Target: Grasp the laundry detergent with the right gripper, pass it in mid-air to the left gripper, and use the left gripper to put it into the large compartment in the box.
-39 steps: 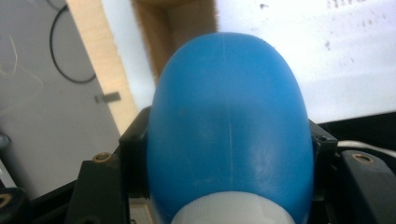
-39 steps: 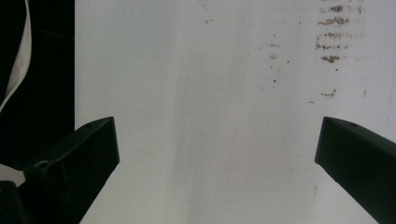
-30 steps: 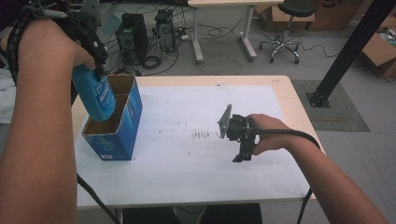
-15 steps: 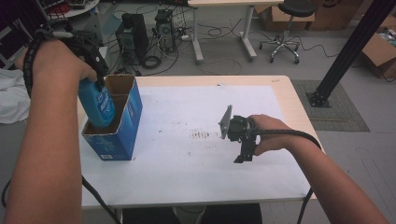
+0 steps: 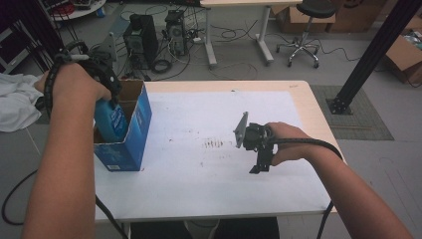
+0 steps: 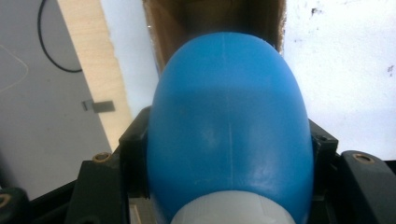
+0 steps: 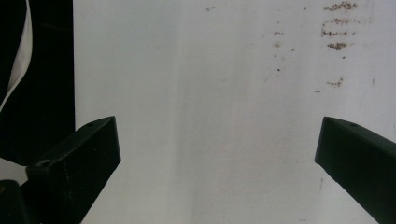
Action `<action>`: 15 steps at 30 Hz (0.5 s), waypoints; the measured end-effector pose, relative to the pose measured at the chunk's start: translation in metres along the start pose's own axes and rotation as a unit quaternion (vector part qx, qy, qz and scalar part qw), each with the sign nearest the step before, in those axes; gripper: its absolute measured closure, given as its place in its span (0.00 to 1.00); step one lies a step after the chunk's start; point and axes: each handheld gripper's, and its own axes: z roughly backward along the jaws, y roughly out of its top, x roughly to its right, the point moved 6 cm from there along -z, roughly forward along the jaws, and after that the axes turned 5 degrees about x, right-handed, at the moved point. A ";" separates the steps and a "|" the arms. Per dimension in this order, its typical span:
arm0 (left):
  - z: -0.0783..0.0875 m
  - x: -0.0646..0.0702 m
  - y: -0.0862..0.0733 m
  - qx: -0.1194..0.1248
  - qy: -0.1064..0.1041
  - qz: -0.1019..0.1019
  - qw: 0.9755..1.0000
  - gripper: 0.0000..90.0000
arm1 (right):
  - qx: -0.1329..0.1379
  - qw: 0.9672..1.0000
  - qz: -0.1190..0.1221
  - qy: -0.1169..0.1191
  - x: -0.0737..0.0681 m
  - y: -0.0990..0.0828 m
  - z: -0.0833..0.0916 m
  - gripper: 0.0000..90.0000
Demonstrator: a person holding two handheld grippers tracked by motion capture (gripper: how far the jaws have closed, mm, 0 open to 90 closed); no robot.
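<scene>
Gripping a blue bottle [image 5: 113, 119] over the box [image 5: 130, 144], left tool [image 5: 102, 82]; right tool [image 7: 217, 154] wide.

even indoor light, pics soft, slight glare on white tabletop [image 5: 199, 129]

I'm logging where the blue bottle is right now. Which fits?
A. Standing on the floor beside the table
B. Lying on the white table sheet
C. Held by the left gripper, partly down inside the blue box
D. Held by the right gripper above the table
C: the left gripper is clamped on the bottle, whose lower part sits inside the open box.
</scene>
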 end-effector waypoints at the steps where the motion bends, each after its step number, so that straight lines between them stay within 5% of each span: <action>1: -0.005 0.000 0.000 -0.001 -0.002 -0.002 1.000 0.42 | 0.001 1.000 -0.001 -0.001 0.000 0.000 0.000 0.00; 15: -0.067 -0.003 0.006 -0.013 -0.009 -0.003 1.000 0.42 | 0.005 1.000 0.001 -0.001 0.000 -0.001 -0.004 0.00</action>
